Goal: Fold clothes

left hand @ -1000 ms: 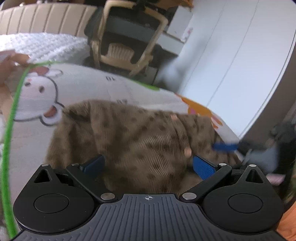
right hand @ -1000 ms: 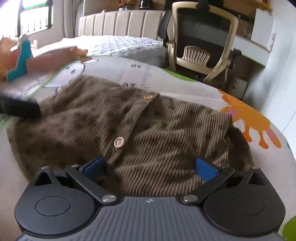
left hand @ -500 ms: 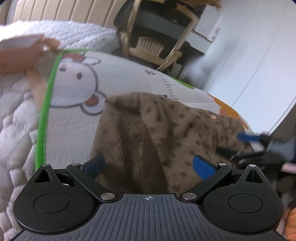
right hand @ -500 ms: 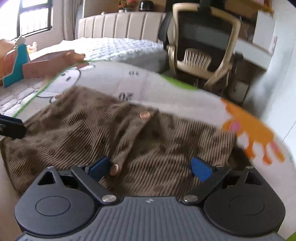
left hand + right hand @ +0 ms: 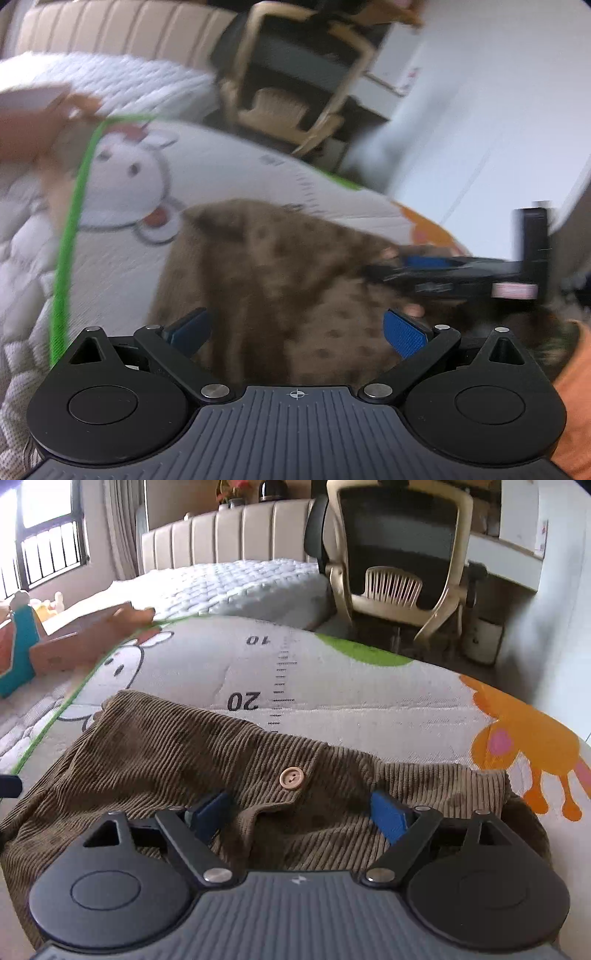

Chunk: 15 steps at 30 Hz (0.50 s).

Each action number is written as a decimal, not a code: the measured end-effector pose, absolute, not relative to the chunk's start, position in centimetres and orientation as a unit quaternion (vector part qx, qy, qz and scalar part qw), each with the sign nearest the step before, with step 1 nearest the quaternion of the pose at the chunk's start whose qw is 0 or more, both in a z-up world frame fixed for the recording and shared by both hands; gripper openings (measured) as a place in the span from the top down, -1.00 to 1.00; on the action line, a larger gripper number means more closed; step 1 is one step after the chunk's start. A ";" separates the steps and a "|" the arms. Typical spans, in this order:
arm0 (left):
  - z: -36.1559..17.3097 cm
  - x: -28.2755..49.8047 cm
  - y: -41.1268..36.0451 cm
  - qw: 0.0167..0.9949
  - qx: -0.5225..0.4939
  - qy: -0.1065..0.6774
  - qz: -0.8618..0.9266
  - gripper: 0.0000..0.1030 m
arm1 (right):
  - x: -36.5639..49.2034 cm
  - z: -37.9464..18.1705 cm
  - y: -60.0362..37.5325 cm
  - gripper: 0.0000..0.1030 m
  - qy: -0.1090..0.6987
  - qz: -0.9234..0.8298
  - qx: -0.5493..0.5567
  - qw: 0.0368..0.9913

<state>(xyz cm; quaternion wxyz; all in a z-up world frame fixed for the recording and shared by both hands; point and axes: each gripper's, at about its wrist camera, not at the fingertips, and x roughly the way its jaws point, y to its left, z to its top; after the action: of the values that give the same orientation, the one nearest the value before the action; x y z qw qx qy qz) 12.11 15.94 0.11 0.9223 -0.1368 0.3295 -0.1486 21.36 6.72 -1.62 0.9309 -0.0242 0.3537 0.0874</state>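
Our right gripper [image 5: 301, 812] hangs low over the brown corduroy garment [image 5: 155, 760], its 2 blue pads [image 5: 388, 816] apart; the jaws have just been closing, with a fold of the button placket between them, though we cannot tell that the pads press on it. 1 wooden button [image 5: 291, 778] sits on the garment just beyond the pads. Our left gripper [image 5: 297, 330] hovers over the same garment [image 5: 280, 280] from its other side, pads [image 5: 404, 332] spread wide and clear of the cloth; this view is blurred. There the right gripper [image 5: 424, 266] shows as a dark bar reaching in over the garment's far edge.

The garment lies spread on the cartoon play mat [image 5: 369, 701], near the edge closest to us. On the mat beyond the garment we see a printed ruler scale [image 5: 282, 686] with "10" and "20", an orange animal [image 5: 524, 738] to the garment's right and a white cartoon face [image 5: 129, 184] to its left. Beyond the mat stand a white quilted mattress [image 5: 236, 587] and a beige office chair [image 5: 399, 554].
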 end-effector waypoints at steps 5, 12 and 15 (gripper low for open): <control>0.9 11.5 13.3 0.934 -0.078 0.307 -0.167 -0.98 | 17.3 0.0 6.2 -0.72 0.341 0.099 -0.044 0.934; -2.1 13.5 12.0 0.926 -0.044 0.344 -0.147 -0.98 | 11.7 -1.6 5.7 -0.89 0.346 0.116 -0.080 0.928; -3.4 13.9 12.5 0.922 -0.052 0.356 -0.141 -0.98 | 11.0 -1.8 5.6 -0.89 0.336 0.113 -0.079 0.932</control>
<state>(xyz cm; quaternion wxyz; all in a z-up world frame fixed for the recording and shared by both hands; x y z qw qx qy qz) 13.86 12.48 -3.40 0.9225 -0.0519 0.3556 -0.1409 11.04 5.58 -1.76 0.9318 -0.0792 0.3356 0.1131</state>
